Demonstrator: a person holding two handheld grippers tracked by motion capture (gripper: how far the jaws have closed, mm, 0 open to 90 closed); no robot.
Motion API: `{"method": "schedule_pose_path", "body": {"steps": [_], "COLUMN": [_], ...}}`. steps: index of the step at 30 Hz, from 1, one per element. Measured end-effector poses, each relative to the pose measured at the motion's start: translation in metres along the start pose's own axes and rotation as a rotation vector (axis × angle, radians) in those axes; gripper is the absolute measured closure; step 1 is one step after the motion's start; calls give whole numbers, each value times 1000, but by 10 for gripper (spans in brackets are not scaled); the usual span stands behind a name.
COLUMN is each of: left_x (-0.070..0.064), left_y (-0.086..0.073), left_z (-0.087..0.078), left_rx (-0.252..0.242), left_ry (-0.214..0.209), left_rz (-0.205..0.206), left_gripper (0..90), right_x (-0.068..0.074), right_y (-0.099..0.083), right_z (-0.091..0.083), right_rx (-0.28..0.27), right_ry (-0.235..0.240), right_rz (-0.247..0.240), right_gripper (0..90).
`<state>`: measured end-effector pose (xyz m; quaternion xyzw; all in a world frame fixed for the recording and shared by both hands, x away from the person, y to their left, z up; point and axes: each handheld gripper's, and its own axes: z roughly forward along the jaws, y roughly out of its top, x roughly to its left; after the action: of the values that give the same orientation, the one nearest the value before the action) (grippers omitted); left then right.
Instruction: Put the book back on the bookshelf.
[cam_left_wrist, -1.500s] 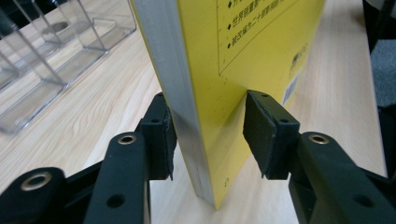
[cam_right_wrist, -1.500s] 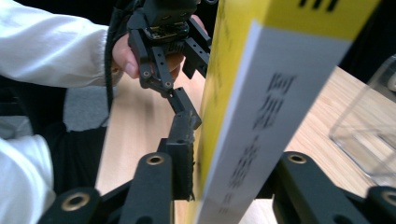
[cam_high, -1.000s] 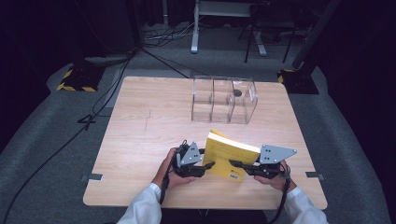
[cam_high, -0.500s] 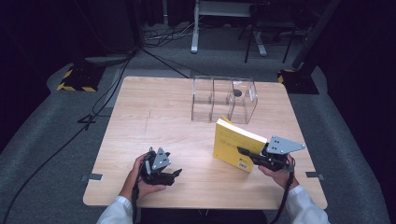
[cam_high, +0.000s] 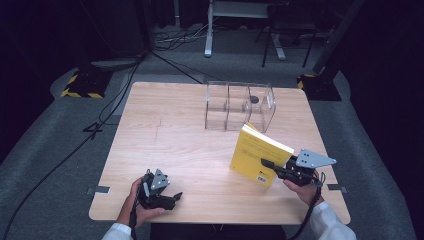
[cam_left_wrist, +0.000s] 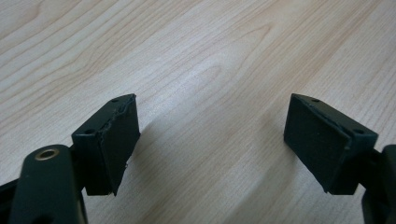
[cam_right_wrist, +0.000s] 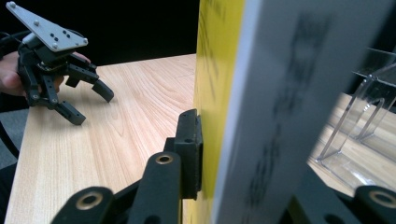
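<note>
Yellow book (cam_high: 258, 156) in right hand-held gripper (cam_high: 269, 164), cover text illegibly blurred

It looked like a lab or test studio rather than a home. A bare wooden table (cam_high: 165, 140) stood alone on grey carpet (cam_high: 60, 165), lit from above while the surroundings stayed dark. Black cables (cam_high: 107, 107) ran loose across the floor. A base marked with yellow-and-black hazard stripes (cam_high: 80, 87) sat beyond the table's far left corner, and a dark stand foot (cam_high: 320, 85) sat at the far right. Metal frame legs (cam_high: 209, 30) rose at the back. A clear plastic box with compartments (cam_high: 240, 106) stood on the table.
</note>
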<state>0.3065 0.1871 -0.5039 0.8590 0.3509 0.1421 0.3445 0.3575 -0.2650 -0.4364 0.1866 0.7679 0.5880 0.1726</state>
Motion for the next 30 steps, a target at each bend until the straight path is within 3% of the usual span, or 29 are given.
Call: {"method": "schedule_pose_path", "body": {"steps": [5,13,16,30], "left_x": [2,3,2,2], "left_y": [2,4,4,4], "left_z": [3,5,5,5], "left_rx": [1,2,4,4], "left_ry": [1,13,20,20], "left_rz": [-17,-38,-51,-52], "left_gripper": [158,154,154,151], "right_x": [1,-5,-10,-31], "right_y": [3,18,25,63], "right_z": [-1,-8,-9,-8], "right_rx": [23,13,-4,-48], "right_ry": [-12,-146,-186,-328], "right_rz": [-23,-64,-56,-71], "right_gripper": [758,760,760,760]}}
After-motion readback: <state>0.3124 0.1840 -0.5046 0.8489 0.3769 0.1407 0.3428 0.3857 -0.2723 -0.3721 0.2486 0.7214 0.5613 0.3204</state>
